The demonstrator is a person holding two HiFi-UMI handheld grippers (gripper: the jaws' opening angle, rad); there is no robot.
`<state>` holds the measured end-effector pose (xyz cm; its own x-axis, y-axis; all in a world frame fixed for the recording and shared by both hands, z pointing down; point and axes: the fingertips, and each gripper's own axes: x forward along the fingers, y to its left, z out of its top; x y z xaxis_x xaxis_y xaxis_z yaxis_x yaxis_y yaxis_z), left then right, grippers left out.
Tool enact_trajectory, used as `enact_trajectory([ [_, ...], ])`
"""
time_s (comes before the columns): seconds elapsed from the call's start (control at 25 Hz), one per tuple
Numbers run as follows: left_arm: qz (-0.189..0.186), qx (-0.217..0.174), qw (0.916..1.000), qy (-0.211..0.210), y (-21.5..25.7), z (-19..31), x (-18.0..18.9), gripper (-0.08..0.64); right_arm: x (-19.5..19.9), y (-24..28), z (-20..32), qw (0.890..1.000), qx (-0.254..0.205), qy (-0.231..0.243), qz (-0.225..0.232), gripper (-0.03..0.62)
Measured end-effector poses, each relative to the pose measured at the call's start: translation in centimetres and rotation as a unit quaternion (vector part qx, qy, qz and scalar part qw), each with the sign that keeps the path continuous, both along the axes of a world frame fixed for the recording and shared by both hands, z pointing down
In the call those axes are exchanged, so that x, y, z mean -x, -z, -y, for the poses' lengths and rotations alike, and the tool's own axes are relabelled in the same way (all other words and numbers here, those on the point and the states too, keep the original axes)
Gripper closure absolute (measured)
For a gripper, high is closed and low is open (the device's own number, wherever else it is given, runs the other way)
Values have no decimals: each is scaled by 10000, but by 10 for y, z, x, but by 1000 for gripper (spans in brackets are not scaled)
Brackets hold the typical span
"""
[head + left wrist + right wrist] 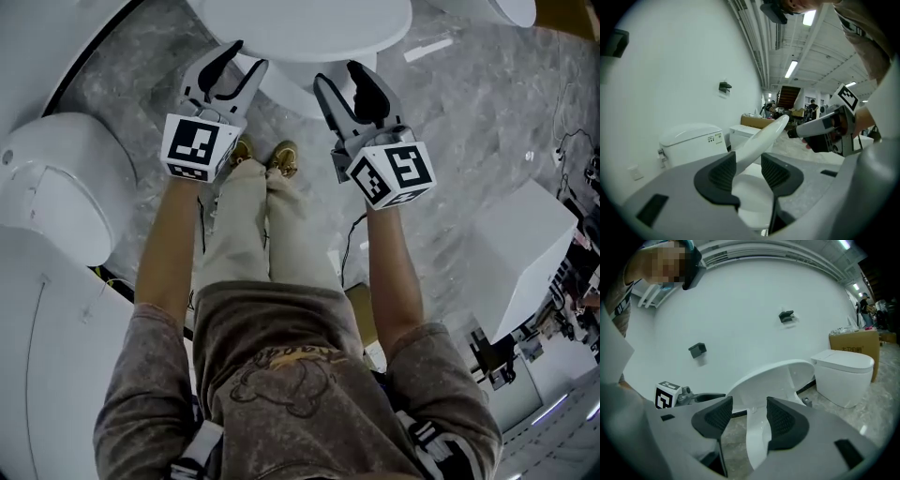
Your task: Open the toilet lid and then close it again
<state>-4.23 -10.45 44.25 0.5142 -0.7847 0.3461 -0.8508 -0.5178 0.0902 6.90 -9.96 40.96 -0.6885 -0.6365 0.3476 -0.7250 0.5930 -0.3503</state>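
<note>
We hold our left hand-held gripper (239, 61) and right hand-held gripper (342, 80) with jaws apart, squeezing nothing, and the half-raised toilet lid's (764, 136) edge sits between them.

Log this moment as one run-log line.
toilet lid: partly raised | left claw: open, nothing gripped | right claw: open, nothing gripped

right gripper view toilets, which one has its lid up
The near toilet at centre: its lid is tilted up, underside showing. The toilet at right by the cardboard box is closed.
</note>
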Motion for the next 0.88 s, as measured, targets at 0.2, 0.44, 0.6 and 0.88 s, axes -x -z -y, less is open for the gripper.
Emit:
enact_trajectory([
  [0.2, 281, -167, 9994, -83, -14, -13, -12, 397, -19, -36, -33, 9989, 359, -300, -33, 347],
  [0.44, -527, 63, 9983, -240, -15, -23, -19, 334, -29, -52, -57, 9975, 448, -538, 45, 350],
  [0.6, -783, 148, 9966, -201, -22, -28, -21, 334, -30, -50, -59, 9970, 346, -676, 136, 350],
  [0.88, -976, 325, 9944, -229, -43, -41, -30, 342, -35, -69, -70, 9953, 464, -845, 42, 353],
])
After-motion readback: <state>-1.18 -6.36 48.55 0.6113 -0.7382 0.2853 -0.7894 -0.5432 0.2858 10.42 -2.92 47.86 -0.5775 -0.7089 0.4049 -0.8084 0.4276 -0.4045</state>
